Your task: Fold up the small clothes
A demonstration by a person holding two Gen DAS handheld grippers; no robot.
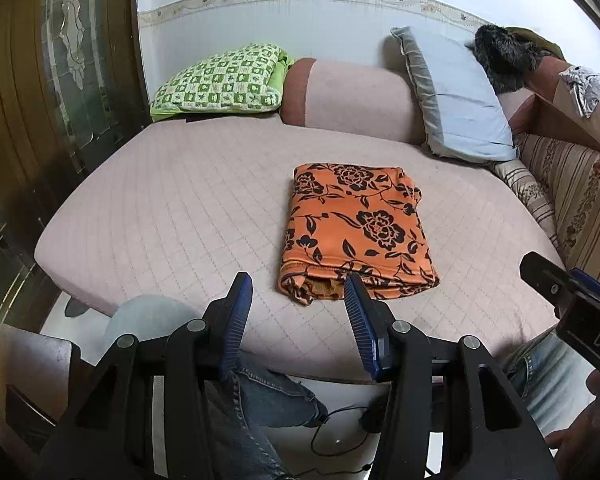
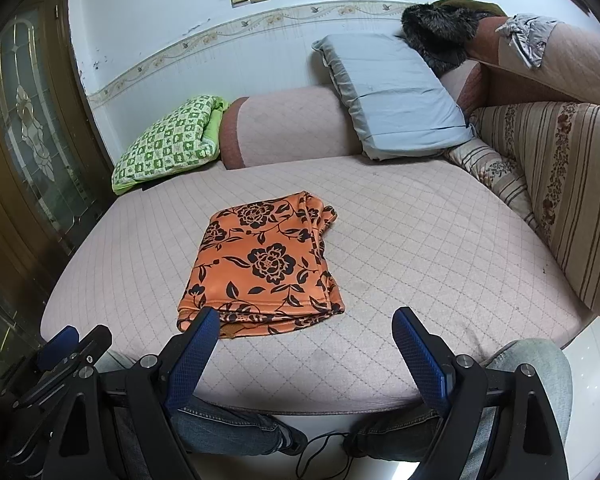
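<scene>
Looking past both sets of jaws, we see the quilted sofa seat [image 1: 180, 200] carrying the folded orange floral garment [image 2: 262, 270], long axis running away from us. It lies just ahead of our left gripper [image 1: 296, 300] and ahead-left of our right gripper [image 2: 304, 330]; both spread, empty.

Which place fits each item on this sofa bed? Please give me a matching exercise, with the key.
Things:
1. folded orange cloth with black flowers
2. green checked cushion
3. pale blue pillow
4. dark furry garment

Places:
A. leaning on the pink backrest
B. draped on the backrest's top, far right
C. far left corner by the wall
D. flat in the middle of the quilted pink mattress

Pairs: 1-D, 2-C, 3-A, 4-B
</scene>
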